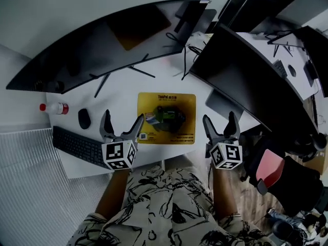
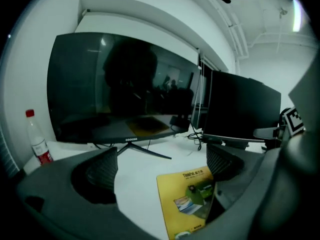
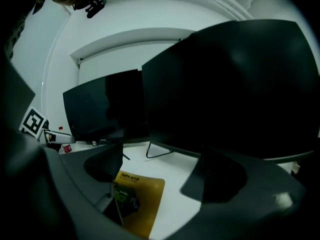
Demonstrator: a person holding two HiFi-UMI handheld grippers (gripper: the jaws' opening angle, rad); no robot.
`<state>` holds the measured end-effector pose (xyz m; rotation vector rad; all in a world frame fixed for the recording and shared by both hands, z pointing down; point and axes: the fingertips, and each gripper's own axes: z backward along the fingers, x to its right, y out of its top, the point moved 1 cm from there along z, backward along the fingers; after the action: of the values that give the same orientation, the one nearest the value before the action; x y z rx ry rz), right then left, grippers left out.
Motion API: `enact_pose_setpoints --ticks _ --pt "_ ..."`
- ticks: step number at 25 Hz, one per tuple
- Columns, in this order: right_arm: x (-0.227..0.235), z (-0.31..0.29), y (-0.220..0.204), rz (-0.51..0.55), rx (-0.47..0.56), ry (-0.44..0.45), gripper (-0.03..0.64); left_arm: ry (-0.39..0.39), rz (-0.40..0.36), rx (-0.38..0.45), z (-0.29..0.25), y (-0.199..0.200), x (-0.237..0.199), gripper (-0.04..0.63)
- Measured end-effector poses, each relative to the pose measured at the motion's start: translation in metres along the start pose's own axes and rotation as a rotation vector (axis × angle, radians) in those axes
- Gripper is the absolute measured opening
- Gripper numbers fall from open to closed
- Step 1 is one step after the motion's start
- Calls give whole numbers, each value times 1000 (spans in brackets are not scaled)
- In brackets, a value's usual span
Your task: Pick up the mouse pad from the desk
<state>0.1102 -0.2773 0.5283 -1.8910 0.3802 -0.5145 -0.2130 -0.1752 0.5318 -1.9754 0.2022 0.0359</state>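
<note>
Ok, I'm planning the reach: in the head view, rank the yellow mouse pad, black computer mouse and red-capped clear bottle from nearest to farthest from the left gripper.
1. Yellow mouse pad, right beside the left gripper, at its right-hand jaw tip.
2. Black computer mouse, a little to the gripper's left.
3. Red-capped clear bottle, farthest left, beyond the mouse.

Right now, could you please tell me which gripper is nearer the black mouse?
Left. The left gripper hangs just right of the mouse; the right gripper is past the mouse pad, farther right.
</note>
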Motion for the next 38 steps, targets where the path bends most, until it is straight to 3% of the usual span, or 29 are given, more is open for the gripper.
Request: enact_pose_setpoints --ticks 7,14,25,32,38 --pt "4 -36 -82 14 -181 13 480 42 7 -126 -30 -67 3 537" --pt "-9 -68 -131 78 -305 59 474 56 5 -239 -57 -116 4 531" --pt "-21 -89 -170 130 -433 83 446 54 6 -385 -81 -168 8 467" --pt "-27 -90 -186 150 -490 91 381 63 3 -420 -88 -179 10 419" --pt "-28 -90 -186 155 -484 77 366 76 1 -432 -89 -180 12 392"
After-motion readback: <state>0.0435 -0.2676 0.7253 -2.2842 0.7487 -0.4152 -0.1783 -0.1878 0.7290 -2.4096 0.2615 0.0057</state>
